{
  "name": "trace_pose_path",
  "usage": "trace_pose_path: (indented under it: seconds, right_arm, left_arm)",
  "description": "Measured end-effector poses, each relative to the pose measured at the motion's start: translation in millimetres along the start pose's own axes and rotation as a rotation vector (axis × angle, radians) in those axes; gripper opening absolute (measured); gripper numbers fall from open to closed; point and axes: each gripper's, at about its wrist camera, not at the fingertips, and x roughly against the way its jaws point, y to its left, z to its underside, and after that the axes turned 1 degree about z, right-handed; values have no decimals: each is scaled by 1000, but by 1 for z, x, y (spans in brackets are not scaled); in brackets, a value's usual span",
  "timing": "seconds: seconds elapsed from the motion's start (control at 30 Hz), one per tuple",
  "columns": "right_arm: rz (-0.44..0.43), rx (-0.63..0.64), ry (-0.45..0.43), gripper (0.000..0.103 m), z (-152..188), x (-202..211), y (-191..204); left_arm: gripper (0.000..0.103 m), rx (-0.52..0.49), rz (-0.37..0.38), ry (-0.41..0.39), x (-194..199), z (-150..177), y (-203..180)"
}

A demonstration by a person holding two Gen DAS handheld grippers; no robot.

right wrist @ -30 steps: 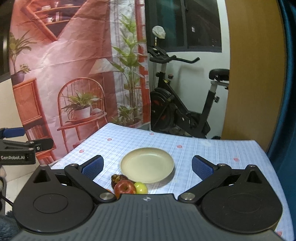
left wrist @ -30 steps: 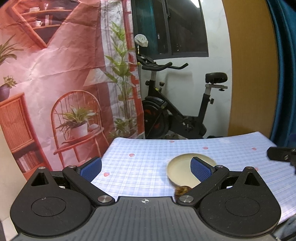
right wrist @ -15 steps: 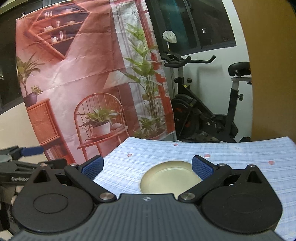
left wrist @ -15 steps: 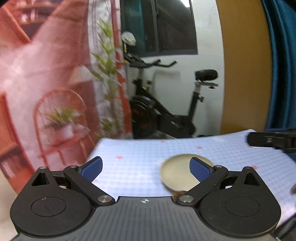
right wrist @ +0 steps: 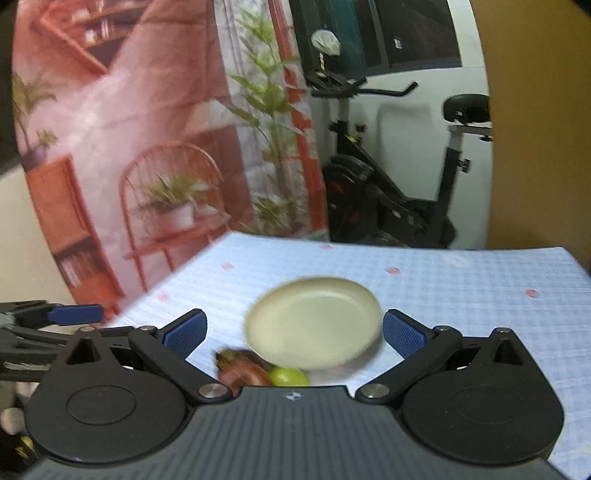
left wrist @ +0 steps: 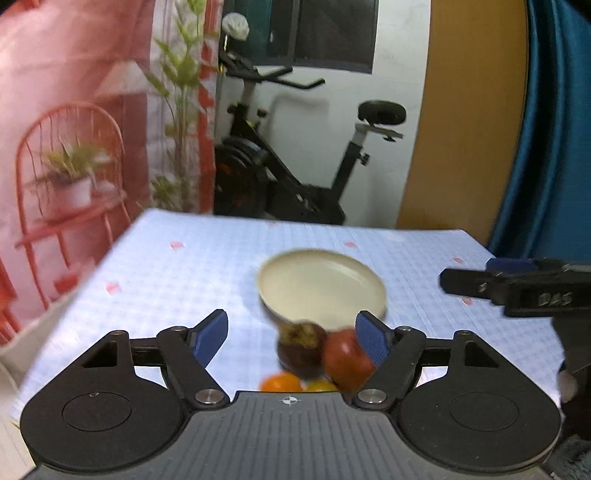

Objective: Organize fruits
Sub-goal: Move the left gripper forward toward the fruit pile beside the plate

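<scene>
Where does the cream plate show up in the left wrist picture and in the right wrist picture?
Left wrist: the plate sits right of centre on the checked cloth, just behind the dark fruit.
Right wrist: the plate lies at centre, between the open blue pads.
Shared landmark: the exercise bike stands behind the table in both views.

An exercise bike [left wrist: 295,162] stands by a white wall [left wrist: 332,110], under a dark window [left wrist: 317,33]
</scene>
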Motion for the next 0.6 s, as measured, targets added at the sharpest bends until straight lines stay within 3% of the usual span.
trace_pose_path:
  seconds: [0.2, 0.33, 0.43, 0.6]
  right_arm:
    - [-9, 20, 106, 99, 31, -4, -4]
    - [-17, 49, 127, 99, 39, -1, -3]
    - [-22, 87, 127, 100, 38, 0, 2]
    - [-31, 158, 126, 100, 46, 3, 11]
  left_arm:
    - [79, 6, -29, 3, 1, 8, -4]
    - [85, 1, -56, 5, 0, 9, -11]
    - [85, -46, -93, 33, -4, 9, -23]
    - [85, -77, -88, 52, -5, 9, -21]
